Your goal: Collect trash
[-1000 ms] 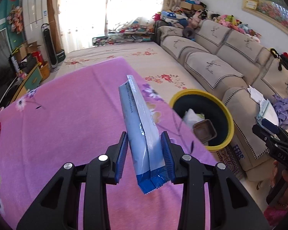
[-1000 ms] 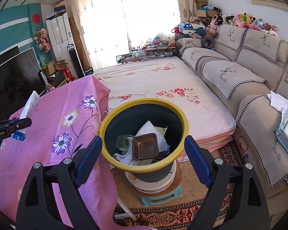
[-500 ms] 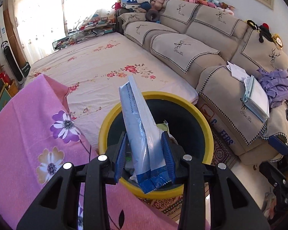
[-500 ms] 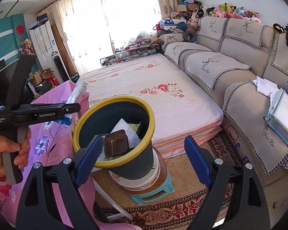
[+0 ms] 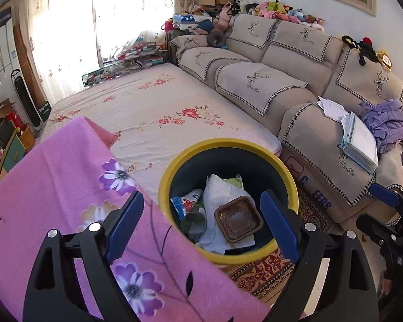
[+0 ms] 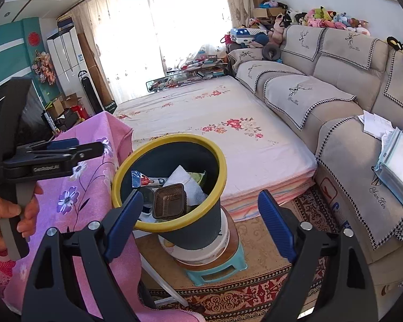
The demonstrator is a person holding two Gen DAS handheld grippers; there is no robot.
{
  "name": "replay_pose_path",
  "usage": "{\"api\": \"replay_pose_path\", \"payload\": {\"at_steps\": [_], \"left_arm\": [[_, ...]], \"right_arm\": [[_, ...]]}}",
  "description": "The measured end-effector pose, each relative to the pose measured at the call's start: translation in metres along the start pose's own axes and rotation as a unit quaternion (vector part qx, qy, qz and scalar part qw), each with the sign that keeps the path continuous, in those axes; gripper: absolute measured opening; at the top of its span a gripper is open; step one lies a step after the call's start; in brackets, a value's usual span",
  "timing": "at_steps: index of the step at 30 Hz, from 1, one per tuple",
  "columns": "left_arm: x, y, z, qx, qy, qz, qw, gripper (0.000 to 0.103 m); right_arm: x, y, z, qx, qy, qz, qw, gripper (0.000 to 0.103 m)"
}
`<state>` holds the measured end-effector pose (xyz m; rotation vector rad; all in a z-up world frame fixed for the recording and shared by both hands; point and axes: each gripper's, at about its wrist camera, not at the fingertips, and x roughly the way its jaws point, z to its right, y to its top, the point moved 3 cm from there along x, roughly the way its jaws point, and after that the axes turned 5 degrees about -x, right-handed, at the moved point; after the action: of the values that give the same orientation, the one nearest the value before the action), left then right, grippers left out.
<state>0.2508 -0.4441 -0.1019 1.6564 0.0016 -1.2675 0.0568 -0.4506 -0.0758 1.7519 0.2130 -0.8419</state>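
Observation:
The dark bin with a yellow rim (image 5: 284, 166) (image 6: 223, 166) stands beside the pink flowered table (image 5: 53, 177) (image 6: 83, 187). Inside it lie a blue and white wrapper (image 5: 186, 204) (image 6: 145, 179), white paper (image 5: 223, 190), and a brown plastic tray (image 5: 238, 218) (image 6: 170, 200). My left gripper (image 5: 201, 225) hangs just above the bin, its jaws opening wide with nothing between them. In the right wrist view the left gripper (image 6: 94, 151) shows from the side, held by a hand (image 6: 5, 214). My right gripper (image 6: 200, 222) stands open in front of the bin, holding nothing.
The bin sits on a white pot atop a small teal stool (image 6: 215, 265) on a patterned rug (image 6: 241, 295). A low bed with flowered sheet (image 5: 153, 107) lies behind. A beige sofa (image 5: 295, 86) with papers and purple clothes (image 5: 384, 123) runs along the right.
The left gripper carried the blue and white wrapper from over the table to over the bin, then its jaws opened and the wrapper dropped into the bin. The right gripper stayed open.

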Motion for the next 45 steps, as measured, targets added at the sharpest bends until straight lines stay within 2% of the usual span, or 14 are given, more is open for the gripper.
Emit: {"api": "replay_pose_path", "payload": {"at_steps": [4,9,11,15,17,21,24,26,29,35,37,45], "left_arm": [[-0.075,-0.033,-0.033,-0.032,0.021,0.035,0.9986,0.097],[-0.164,-0.086,-0.083,-0.086,0.090,0.073,0.9895,0.098],[-0.198,-0.106,-0.106,-0.114,0.125,0.083,0.9820,0.098],[-0.268,-0.154,-0.144,-0.169,0.195,0.118,0.9589,0.098],[-0.295,-0.176,-0.156,-0.183,0.226,0.119,0.9493,0.098],[-0.342,-0.219,-0.176,-0.221,0.248,0.122,0.9354,0.098],[-0.372,-0.240,-0.182,-0.230,0.265,0.138,0.9262,0.098],[-0.389,-0.246,-0.183,-0.231,0.270,0.153,0.9221,0.098],[-0.405,-0.256,-0.182,-0.235,0.262,0.167,0.9209,0.098],[-0.414,-0.266,-0.177,-0.240,0.261,0.159,0.9214,0.098],[-0.410,-0.256,-0.171,-0.240,0.262,0.160,0.9209,0.098],[-0.410,-0.250,-0.165,-0.237,0.265,0.163,0.9200,0.098]], "right_arm": [[-0.008,0.001,-0.027,-0.028,0.023,0.002,0.999,0.087],[-0.020,0.002,-0.068,-0.068,0.056,0.007,0.996,0.096],[-0.028,0.001,-0.086,-0.085,0.070,0.012,0.994,0.096],[-0.050,0.001,-0.115,-0.120,0.087,0.032,0.988,0.096],[-0.062,0.003,-0.127,-0.132,0.093,0.042,0.986,0.096],[-0.088,0.003,-0.145,-0.150,0.095,0.063,0.982,0.096],[-0.106,0.000,-0.153,-0.155,0.098,0.076,0.980,0.096],[-0.117,-0.004,-0.156,-0.158,0.095,0.083,0.979,0.096],[-0.126,-0.010,-0.157,-0.160,0.088,0.088,0.979,0.096],[-0.136,-0.014,-0.159,-0.162,0.081,0.096,0.979,0.096],[-0.139,-0.013,-0.159,-0.162,0.083,0.101,0.978,0.096],[-0.137,-0.013,-0.163,-0.164,0.088,0.100,0.977,0.096]]}}
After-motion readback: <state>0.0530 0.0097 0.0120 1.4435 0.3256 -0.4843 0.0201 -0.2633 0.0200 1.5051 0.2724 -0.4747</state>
